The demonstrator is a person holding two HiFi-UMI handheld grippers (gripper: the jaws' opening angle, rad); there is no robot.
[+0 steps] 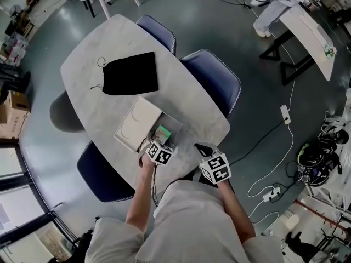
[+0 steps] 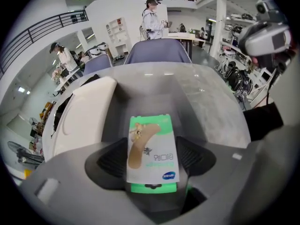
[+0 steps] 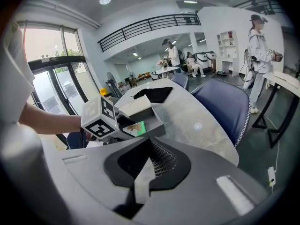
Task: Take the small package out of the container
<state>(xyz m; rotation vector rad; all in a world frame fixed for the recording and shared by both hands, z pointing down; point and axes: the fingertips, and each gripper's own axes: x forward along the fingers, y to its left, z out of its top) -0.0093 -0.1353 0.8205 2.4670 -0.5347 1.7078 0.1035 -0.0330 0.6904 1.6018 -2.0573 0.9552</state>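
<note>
One small package (image 2: 152, 149): it's lying flat inside the grey container (image 2: 145, 95), green and white with a sticking-plaster picture facing up, and it's sitting right between the left tongs (image 2: 154, 158).
Left tongs: they're pointing steeply down into the container and standing wide apart, with a dark pad (image 2: 115, 158) flanking each long edge of the package. No squeeze is showing, so the package is not being gripped.
Container: it's standing open-topped on the worktop (image 1: 186, 100), close to the edge nearest the person.
White lid (image 1: 137, 124): it's lying flat on the worktop just beside the container, on its left in the head view.
Right tongs (image 3: 149, 161): they're closed together with nothing between them, hovering at the worktop's near edge. They're sitting to the right of the container and apart from it, and their camera is looking across at the left gripper's marker cube (image 3: 99, 118).
Black pouch (image 1: 130, 73): it's lying flat farther up the worktop with its drawstring trailing off to the left, clear of the lid.
Worktop: it's showing pale grey with rounded corners, carrying the container, the lid and the pouch.
Chairs: blue chairs (image 1: 216, 78) are standing along the far side, with another blue one on the near left next to a grey chair (image 1: 63, 114).
Background: a person in white (image 2: 153, 20) is standing beyond the worktop.
</note>
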